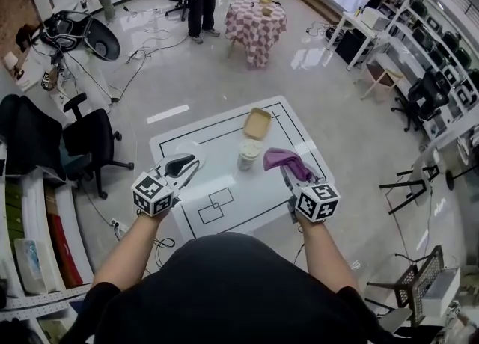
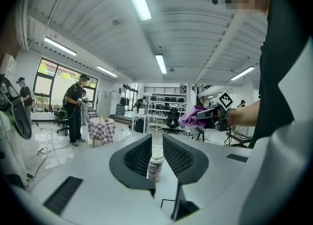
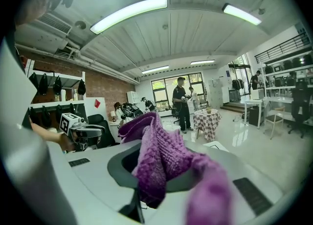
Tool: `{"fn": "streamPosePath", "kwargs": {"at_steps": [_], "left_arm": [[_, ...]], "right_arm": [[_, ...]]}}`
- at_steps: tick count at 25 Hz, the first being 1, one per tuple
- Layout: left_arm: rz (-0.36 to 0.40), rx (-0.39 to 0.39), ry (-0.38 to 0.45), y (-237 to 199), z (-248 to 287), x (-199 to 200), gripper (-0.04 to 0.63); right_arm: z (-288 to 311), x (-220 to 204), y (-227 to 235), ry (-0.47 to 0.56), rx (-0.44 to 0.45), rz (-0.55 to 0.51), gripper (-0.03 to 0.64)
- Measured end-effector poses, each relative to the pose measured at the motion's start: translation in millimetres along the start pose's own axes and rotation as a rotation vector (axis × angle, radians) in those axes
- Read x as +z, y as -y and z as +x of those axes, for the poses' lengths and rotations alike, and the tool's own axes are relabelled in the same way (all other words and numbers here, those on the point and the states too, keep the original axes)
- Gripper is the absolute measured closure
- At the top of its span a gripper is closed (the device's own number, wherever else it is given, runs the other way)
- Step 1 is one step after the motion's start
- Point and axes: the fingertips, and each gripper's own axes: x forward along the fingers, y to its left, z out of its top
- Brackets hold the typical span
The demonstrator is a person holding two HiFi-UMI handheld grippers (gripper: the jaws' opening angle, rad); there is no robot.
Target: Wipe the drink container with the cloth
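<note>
Purple cloth (image 3: 156,155) pinched fast in jaws of right gripper (image 1: 287,173); jaws of left gripper (image 1: 194,163) barely apart, empty (drink container (image 2: 155,168) ahead, untouched). Approach step, seemingly; next: cloth onto container.

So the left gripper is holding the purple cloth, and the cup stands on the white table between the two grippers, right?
Not quite. The purple cloth is in the right gripper, not the left gripper; the right gripper view shows it clamped between the jaws. The cup does stand on the white table between the two.
</note>
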Motion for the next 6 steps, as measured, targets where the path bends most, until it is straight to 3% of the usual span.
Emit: {"fn": "streamPosePath", "kwargs": {"at_steps": [6], "left_arm": [[0.008, -0.012, -0.017, -3.0, -8.8, -23.9, 0.511]], "right_arm": [[0.8, -19.3, -7.5, 0.008, -0.028, 0.002, 0.535]]}}
